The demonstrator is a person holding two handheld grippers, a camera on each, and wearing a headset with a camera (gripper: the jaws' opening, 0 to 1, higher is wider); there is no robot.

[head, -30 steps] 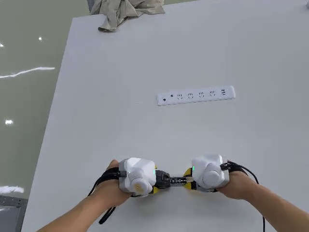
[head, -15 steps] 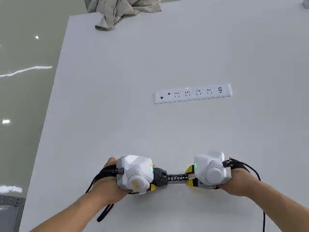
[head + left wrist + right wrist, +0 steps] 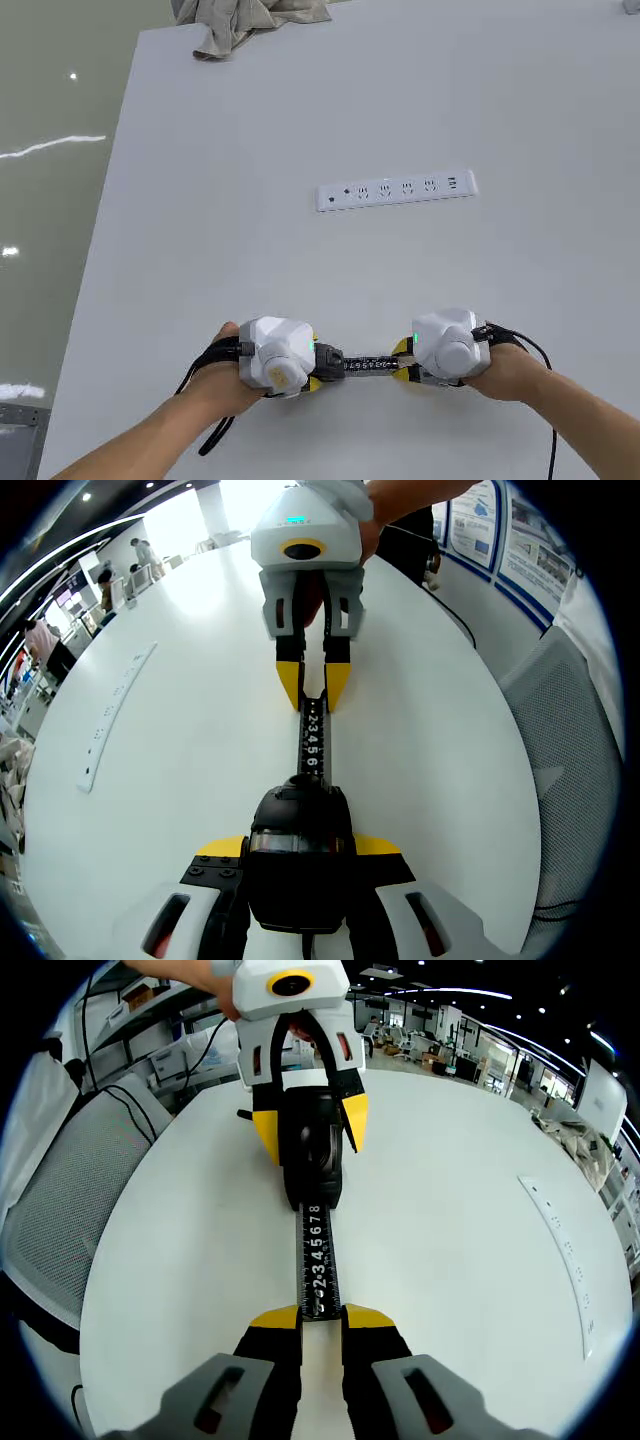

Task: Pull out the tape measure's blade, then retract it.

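A broad white workbench (image 3: 300, 140) is carrying the scene, with a crumpled beige cloth (image 3: 245, 22) lying at its far corner and a long white plastic power strip (image 3: 397, 189) lying mid-table, both well apart from the work at the near edge. There the task is standing partway through its first half. A short stretch of blade is already showing between the tools, while any further pulling and the whole retraction are, by this evidence, still remaining. The left hand (image 3: 215, 372) and right hand (image 3: 508, 365) are being held level and facing each other, so that the two white, yellow-tipped tools are pointing at one another along a single line low over the tabletop. The left gripper (image 3: 300, 848) is clamping the tape measure's blocky black plastic case (image 3: 310, 1145) between its jaws. Whether the case is touching the bench cannot be told. The right gripper (image 3: 321, 1320) is pinching the free end of the narrow black blade (image 3: 317, 1252) — its white printed numerals are running straight and taut from the case mouth to those closed yellow tips.
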